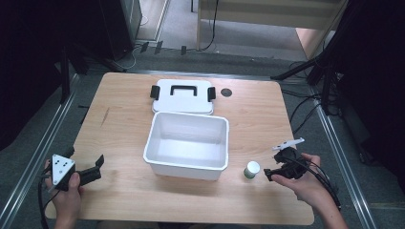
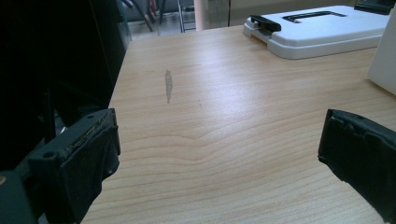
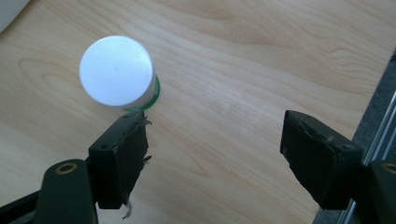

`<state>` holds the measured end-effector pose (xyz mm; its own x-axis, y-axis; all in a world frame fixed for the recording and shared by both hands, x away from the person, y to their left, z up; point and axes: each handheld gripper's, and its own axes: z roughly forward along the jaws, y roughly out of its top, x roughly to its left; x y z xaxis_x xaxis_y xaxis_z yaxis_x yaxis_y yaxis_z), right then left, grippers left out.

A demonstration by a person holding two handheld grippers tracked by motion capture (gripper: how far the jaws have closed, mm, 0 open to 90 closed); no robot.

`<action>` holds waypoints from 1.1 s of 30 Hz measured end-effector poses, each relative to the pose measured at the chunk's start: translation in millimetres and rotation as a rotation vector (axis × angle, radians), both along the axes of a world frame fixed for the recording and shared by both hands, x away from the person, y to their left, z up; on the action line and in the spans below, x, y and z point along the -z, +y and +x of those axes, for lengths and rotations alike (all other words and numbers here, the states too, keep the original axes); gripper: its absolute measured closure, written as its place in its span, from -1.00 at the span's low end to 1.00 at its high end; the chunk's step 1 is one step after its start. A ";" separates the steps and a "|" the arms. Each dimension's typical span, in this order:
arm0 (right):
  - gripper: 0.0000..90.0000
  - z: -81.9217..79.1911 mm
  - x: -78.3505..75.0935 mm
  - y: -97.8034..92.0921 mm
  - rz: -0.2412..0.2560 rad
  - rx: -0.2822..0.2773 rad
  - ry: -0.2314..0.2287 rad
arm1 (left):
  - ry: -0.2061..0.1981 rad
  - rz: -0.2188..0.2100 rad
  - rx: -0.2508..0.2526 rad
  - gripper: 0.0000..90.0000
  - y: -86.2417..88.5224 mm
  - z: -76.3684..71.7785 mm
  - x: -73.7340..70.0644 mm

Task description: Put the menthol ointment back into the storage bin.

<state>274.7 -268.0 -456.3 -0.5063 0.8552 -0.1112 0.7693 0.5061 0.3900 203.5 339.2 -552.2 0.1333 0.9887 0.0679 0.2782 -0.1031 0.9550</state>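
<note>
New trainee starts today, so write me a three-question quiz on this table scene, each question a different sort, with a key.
1. True or false: the lid sits closed on the white bin.
2. Multiple choice: the small white-capped jar stands nearest to
A. the left gripper
B. the right gripper
C. the lid
3. Fill in: in the right gripper view, the jar lies ______ the open jaws, not between them.

Key
1. False; the lid lies flat on the table behind the open bin.
2. B
3. Beyond; it stands upright past the jaw tip on that view's left.
</note>
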 end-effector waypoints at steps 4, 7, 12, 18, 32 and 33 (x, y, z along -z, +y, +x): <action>-0.46 4.4 -1.3 5.5 -0.021 -0.045 0.083 | 0.001 -0.001 0.002 -1.00 0.1 0.1 0.0; -0.46 5.6 -1.2 8.6 -0.034 -0.058 0.106 | 0.001 -0.001 0.003 -1.00 0.0 0.2 0.0; -0.45 9.7 1.0 16.7 -0.047 -0.099 0.150 | 0.003 0.003 0.008 -1.00 0.0 0.4 -0.1; -0.45 16.4 4.0 25.6 -0.068 -0.124 0.212 | 0.004 0.008 0.009 -1.00 -0.3 0.3 -0.1; -0.38 32.7 3.6 48.8 -0.042 -0.102 0.252 | 0.007 0.013 0.008 -1.00 -0.7 0.4 -0.2; -0.37 33.5 3.6 51.0 -0.042 -0.101 0.255 | 0.007 0.013 0.008 -1.00 -0.7 0.4 -0.2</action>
